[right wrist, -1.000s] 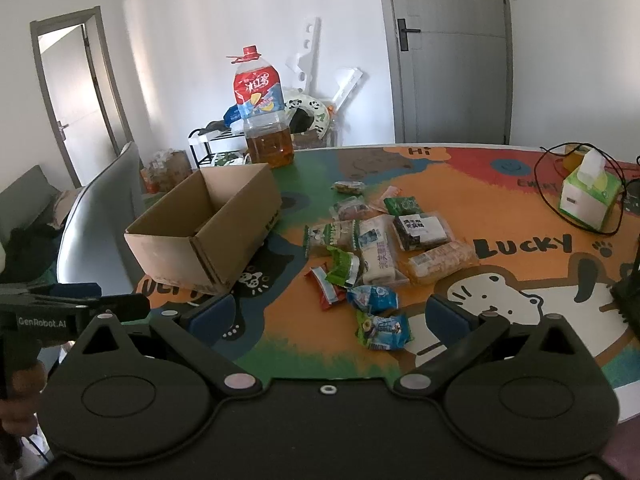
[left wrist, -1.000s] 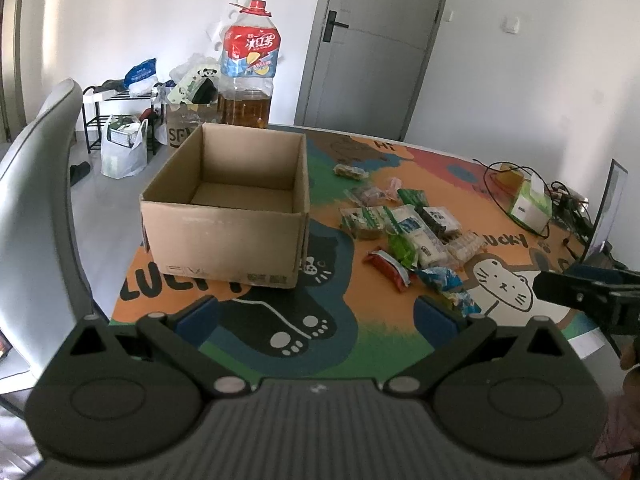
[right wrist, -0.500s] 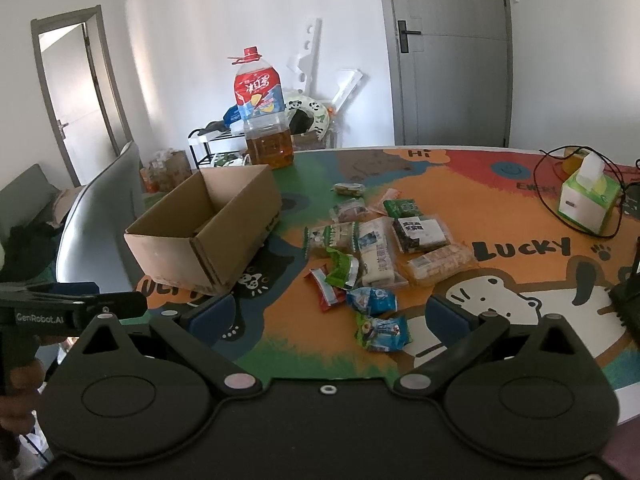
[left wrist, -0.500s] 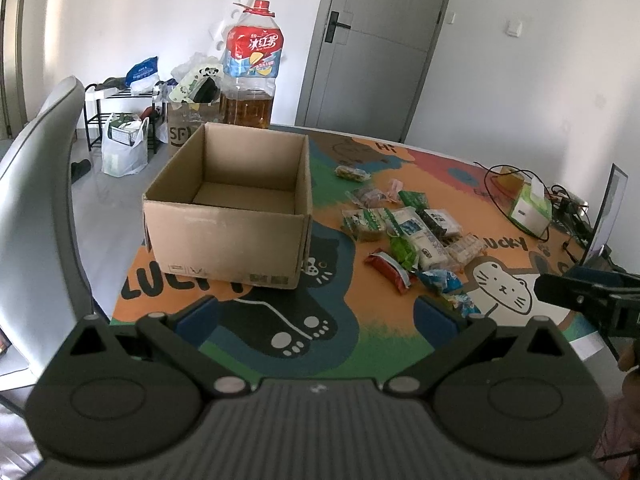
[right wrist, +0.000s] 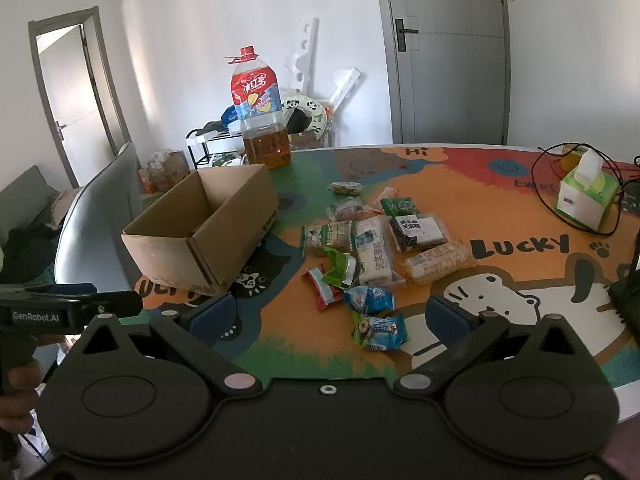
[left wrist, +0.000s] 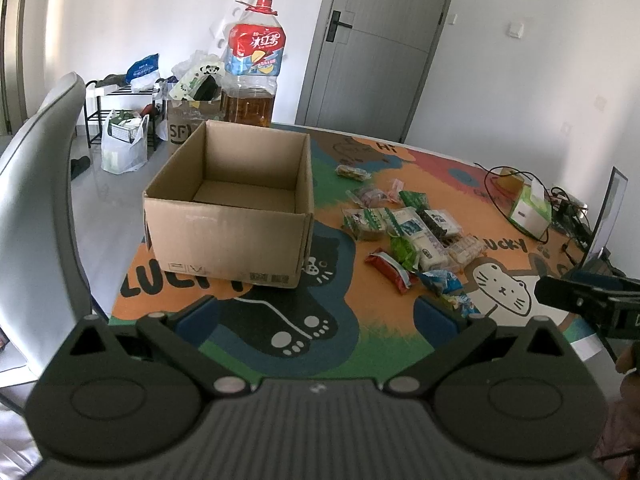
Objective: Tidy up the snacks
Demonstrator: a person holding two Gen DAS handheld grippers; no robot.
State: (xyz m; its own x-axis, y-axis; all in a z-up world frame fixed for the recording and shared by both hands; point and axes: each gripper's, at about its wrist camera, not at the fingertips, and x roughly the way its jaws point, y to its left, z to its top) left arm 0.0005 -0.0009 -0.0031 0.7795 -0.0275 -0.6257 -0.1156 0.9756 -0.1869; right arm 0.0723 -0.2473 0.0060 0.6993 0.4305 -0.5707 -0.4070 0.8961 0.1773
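Observation:
An open, empty cardboard box point(left wrist: 228, 216) point(right wrist: 200, 244) stands on the colourful table mat. Several snack packets point(left wrist: 404, 232) point(right wrist: 372, 248) lie loose to its right; the nearest are a red packet point(right wrist: 322, 288), a blue one point(right wrist: 370, 300) and a blue-green one point(right wrist: 380, 330). My left gripper point(left wrist: 316, 316) is open and empty, over the table's near edge in front of the box. My right gripper point(right wrist: 328, 312) is open and empty, just short of the nearest packets. Each gripper shows at the edge of the other's view.
A large oil bottle point(left wrist: 252, 80) stands behind the box. A tissue box point(right wrist: 586, 196) with black cables sits at the far right, a dark stand point(right wrist: 628, 292) at the right edge. A grey chair point(left wrist: 36, 208) is left of the table.
The left wrist view has drifted slightly closer and to the right. The right gripper is nearly still. Nothing on the table moved.

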